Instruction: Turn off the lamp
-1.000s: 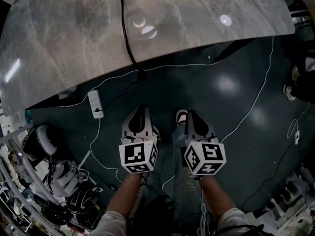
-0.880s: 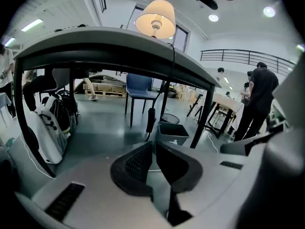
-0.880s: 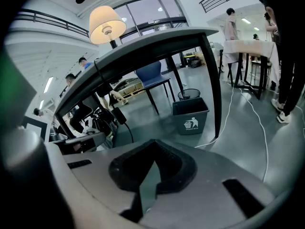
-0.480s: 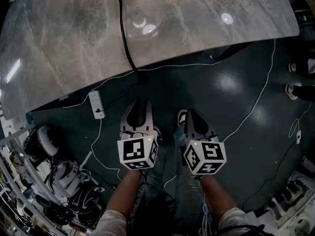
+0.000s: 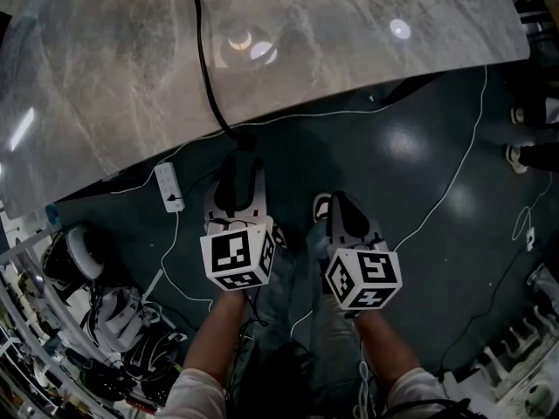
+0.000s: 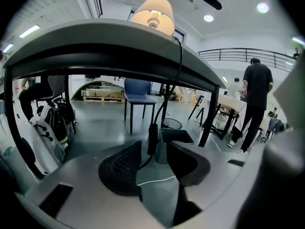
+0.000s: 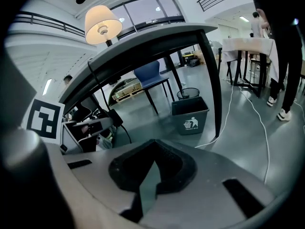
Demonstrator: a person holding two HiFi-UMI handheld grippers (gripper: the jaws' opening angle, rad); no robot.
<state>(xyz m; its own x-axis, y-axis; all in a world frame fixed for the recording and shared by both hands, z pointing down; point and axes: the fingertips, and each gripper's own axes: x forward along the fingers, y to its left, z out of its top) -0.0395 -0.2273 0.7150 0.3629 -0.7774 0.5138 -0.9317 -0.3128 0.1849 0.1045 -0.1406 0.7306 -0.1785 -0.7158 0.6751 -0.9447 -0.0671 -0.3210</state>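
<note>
The lamp (image 6: 153, 13) on the table (image 6: 95, 37) was seen lit, so the task was judged not done. The switch (image 6: 152, 138) on its cord (image 6: 178, 66) hung below the table edge, between the jaws of the left tool (image 6: 152, 150), which had just been opening and pressed on nothing. The right tool (image 7: 153, 149) was seen closed and empty. A chair (image 6: 138, 97) and a bin (image 7: 190, 116) were seen beyond; nothing was judged to bar the way.

The left tongs (image 5: 238, 173) pointed toward 12 o'clock and downward. Their jaws, just opened, stood wide apart, with the cord switch (image 6: 151, 140) in the gap. The right tongs (image 5: 339, 204), at their 4 o'clock, tilted toward 11 with jaws closed tip to tip, empty. Both bare forearms (image 5: 217, 330) reached forward.
</note>
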